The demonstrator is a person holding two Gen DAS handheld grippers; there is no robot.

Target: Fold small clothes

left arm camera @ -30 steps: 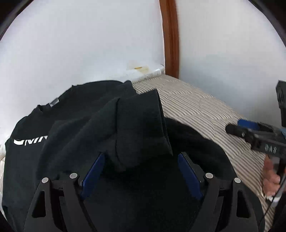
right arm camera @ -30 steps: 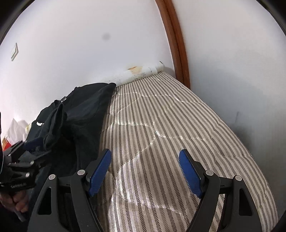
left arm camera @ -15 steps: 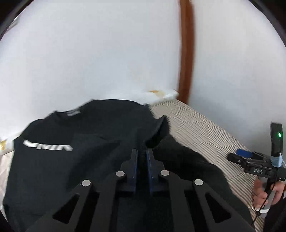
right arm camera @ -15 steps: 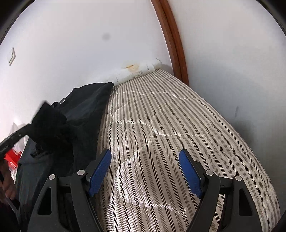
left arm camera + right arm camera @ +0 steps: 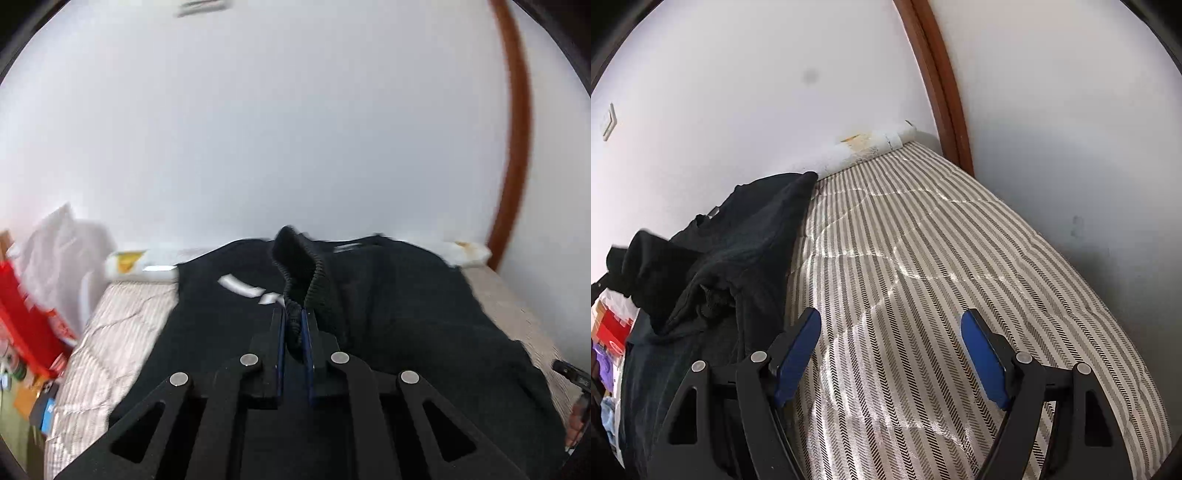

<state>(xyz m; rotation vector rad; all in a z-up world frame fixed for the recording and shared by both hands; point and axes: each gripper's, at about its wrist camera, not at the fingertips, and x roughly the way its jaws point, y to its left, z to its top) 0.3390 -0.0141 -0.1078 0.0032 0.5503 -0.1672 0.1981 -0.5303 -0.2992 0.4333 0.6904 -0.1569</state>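
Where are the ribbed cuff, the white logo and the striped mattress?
ribbed cuff (image 5: 301, 266): left wrist view, on the knit band above the fingers.
white logo (image 5: 236, 286): left wrist view, on a white stroke.
striped mattress (image 5: 923, 258): right wrist view, on bare striped cover.

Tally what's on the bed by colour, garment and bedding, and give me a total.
Black: 1, the sweater, its ribbed cuff pinched in the left gripper.
Striped grey-and-white: 1, the mattress cover, under the open right gripper.
White: 1, the rolled sheet along the wall.
Total: 3.
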